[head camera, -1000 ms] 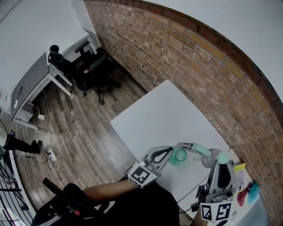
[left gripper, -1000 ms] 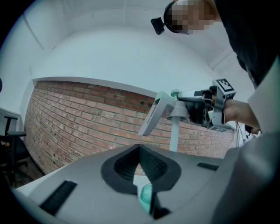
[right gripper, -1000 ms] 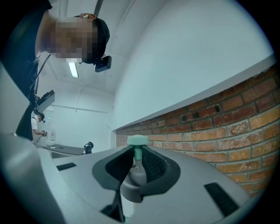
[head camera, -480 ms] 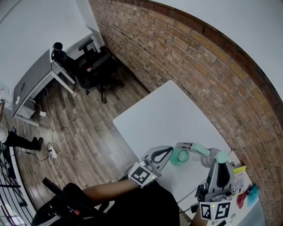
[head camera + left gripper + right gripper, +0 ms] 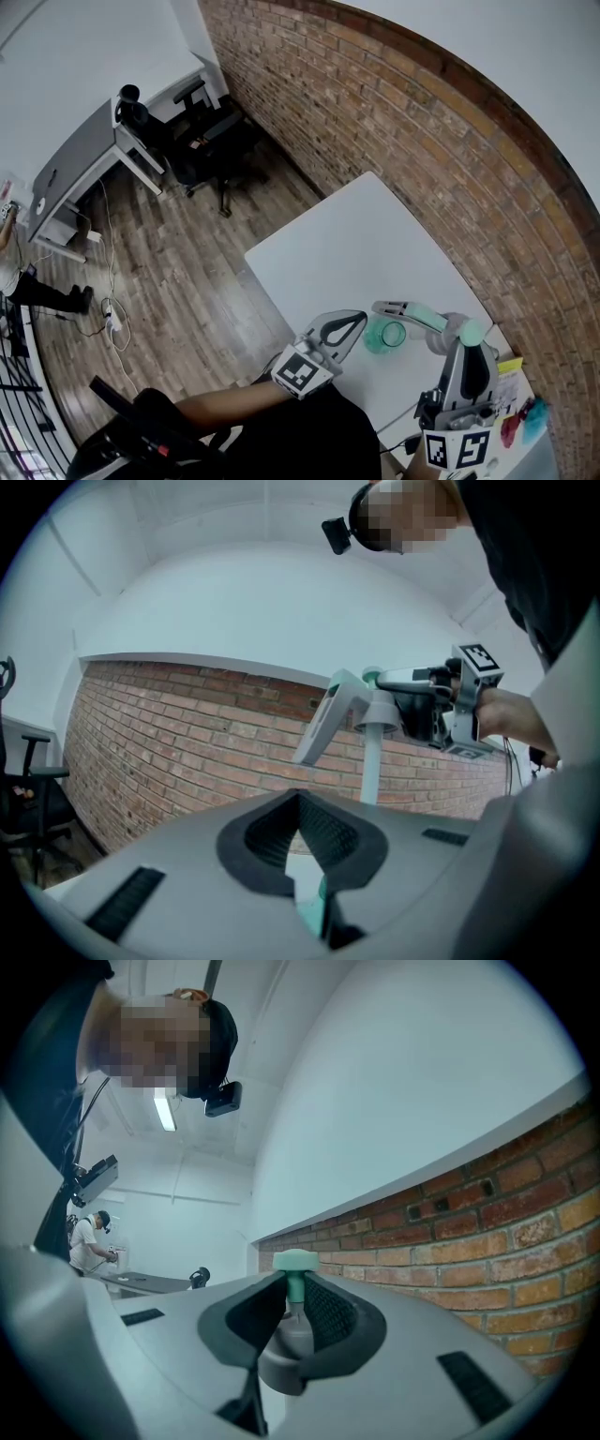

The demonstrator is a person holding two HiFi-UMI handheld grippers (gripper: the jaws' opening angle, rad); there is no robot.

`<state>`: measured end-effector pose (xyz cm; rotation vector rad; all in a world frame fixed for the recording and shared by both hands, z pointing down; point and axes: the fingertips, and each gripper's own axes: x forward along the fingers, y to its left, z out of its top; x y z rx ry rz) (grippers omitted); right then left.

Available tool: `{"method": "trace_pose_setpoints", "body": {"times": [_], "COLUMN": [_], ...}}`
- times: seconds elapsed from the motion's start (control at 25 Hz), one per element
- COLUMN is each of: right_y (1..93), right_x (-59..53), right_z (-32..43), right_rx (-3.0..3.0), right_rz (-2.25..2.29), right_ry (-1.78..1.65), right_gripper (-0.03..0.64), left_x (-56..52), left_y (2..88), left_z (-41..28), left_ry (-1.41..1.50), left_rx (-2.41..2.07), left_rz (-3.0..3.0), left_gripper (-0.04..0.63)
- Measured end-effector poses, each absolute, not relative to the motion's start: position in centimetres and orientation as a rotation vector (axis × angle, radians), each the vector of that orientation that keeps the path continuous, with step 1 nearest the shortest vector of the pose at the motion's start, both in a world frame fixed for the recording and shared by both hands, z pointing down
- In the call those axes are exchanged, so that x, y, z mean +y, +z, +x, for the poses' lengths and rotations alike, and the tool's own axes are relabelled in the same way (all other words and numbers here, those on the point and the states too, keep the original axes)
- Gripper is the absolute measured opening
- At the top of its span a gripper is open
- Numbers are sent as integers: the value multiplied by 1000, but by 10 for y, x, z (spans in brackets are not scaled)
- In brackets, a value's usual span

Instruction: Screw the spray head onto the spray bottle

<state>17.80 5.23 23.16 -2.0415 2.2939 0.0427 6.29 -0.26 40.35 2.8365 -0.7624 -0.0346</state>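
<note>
My left gripper is shut on a clear teal spray bottle, which stands open-mouthed over the near part of the white table. In the left gripper view a sliver of the bottle shows low between the jaws. My right gripper is shut on the grey and teal spray head, level with the bottle and just right of it. The spray head hangs ahead with its dip tube pointing down. In the right gripper view its grey collar sits between the jaws, teal knob on top.
A brick wall runs behind the table. Small yellow, red and blue items lie at the table's right end. A desk and office chairs stand far off on the wooden floor, with a person at the left edge.
The head view has drifted slightly. Both grippers, the bottle and the spray head keep their places relative to each other.
</note>
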Motion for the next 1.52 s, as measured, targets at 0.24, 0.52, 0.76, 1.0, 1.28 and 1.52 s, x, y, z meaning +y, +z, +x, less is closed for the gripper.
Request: {"method": "trace_pose_setpoints", "body": {"times": [0.24,0.52,0.76,1.0,1.28,1.52], "right_y": [226,221,215,221,245,259], "right_x": [50,46,43,41,40,42], "right_z": [176,168,164,164,166,171], "right_rx": [2290,2301,2308,2308,2314,2293], "right_rz": [-2033,-2004,-1983,-1983,-1997,-2002], "right_ry": [56,73,82,62,-2,-46], "right_gripper": [63,63,63,63,63,61], "left_x": [-3,-5,-8,-10,-8,-6], "left_y": [404,404,403,404,404,410], "left_z": [61,62,62,62,64,63], "left_ry": [-32,-38,-39,-36,-29,-4], "left_rx": [-766,-765,-772,-778,-772,-767], "left_rz": [2835,2830,2828,2826,2828,2841], "left_gripper": [2,2,2,2,2,2]}}
